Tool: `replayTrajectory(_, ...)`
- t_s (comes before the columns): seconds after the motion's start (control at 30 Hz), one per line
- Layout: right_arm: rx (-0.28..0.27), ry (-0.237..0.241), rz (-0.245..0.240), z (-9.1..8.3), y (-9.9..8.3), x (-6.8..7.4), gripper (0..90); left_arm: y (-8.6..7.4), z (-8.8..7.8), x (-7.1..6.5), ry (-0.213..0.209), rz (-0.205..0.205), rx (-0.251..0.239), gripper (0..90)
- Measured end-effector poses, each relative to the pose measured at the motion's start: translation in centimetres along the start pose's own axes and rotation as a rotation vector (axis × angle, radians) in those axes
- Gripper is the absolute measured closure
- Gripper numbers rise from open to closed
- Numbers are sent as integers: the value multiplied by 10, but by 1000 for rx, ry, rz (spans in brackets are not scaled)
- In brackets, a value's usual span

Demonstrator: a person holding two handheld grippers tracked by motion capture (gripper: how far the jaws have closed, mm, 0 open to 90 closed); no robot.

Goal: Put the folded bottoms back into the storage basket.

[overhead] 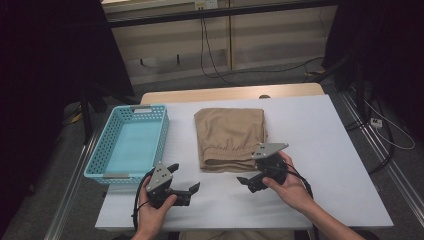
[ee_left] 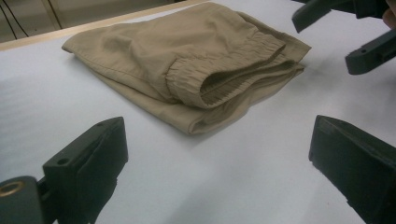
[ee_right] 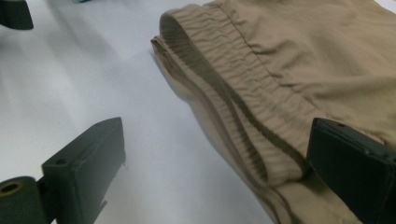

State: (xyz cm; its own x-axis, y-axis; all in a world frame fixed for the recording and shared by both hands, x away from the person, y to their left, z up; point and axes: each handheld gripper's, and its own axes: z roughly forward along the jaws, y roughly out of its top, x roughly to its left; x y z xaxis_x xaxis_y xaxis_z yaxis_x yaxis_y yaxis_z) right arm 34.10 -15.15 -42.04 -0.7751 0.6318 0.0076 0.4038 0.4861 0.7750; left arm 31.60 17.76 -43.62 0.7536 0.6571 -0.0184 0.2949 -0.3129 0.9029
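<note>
Tan trousers (overhead: 230, 136) lie folded in the middle of the white table (overhead: 325, 150), elastic waistband toward me. My right gripper (overhead: 250, 175) hovers at the waistband's near edge, pointing left. In the right gripper view its jaws stand wide around the gripper's middle (ee_right: 217, 175); the waistband (ee_right: 243, 93) runs up to the right-hand jaw, and nothing is pressed between the pads. My left gripper (overhead: 186, 176) is near the table's front, left of the trousers, open and apart from them. In the left gripper view the cloth (ee_left: 187, 60) lies ahead of the left gripper (ee_left: 219, 179), with the right gripper (ee_left: 345, 32) at top right.
A turquoise perforated basket (overhead: 162, 135) stands at the table's left edge with nothing in it. Bare white table surface stretches right of the trousers. Cables (overhead: 210, 55) hang over the floor behind the table, and dark stands flank it on both sides.
</note>
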Motion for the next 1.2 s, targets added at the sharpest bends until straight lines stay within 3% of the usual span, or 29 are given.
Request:
replayTrajectory(0.1, 16, 38, -23, 7, 11, -5, 63, 0, 0, 0, 1, -4, 4, 48)
replayTrajectory(0.17, 90, 89, -52, 15, 18, -9, 87, 0, 0, 0, 2, -7, 11, 48)
replayTrajectory(0.2, 92, 66, -80, 21, 22, -10, 116, -1, 0, 1, -5, -12, 9, 48)
replayTrajectory(0.37, 101, 70, -87, 33, 28, -15, 167, -1, 1, 2, -7, -16, 12, 48)
replayTrajectory(0.4, 113, 75, -94, 39, 28, -18, 257, -1, 1, 2, -11, -17, 17, 48)
replayTrajectory(0.57, 106, 84, -86, 50, 23, -22, 289, -1, 2, 2, -20, -15, 27, 48)
replayTrajectory(0.63, 112, 69, -125, 54, 22, -22, 345, -2, 4, 2, -26, -10, 32, 48)
replayTrajectory(0.83, 137, 57, -164, 58, 18, -22, 323, -2, 5, 1, -36, -15, 35, 48)
replayTrajectory(0.9, 141, 64, -179, 61, 16, -23, 317, -2, 4, 1, -36, -12, 35, 48)
replayTrajectory(1.0, 149, 96, -203, 64, 14, -20, 241, -2, 5, 2, -35, -14, 38, 48)
replayTrajectory(1.03, 166, 66, -255, 65, 13, -16, 297, -2, 5, 2, -34, -14, 44, 48)
replayTrajectory(1.1, 169, 58, -267, 66, 14, -15, 310, -2, 6, 2, -34, -13, 45, 48)
replayTrajectory(1.13, 163, 36, -277, 64, 14, -19, 472, -2, 6, 2, -34, -10, 48, 48)
replayTrajectory(1.2, 145, 41, -297, 64, 12, -24, 511, -2, 6, 1, -32, -9, 48, 48)
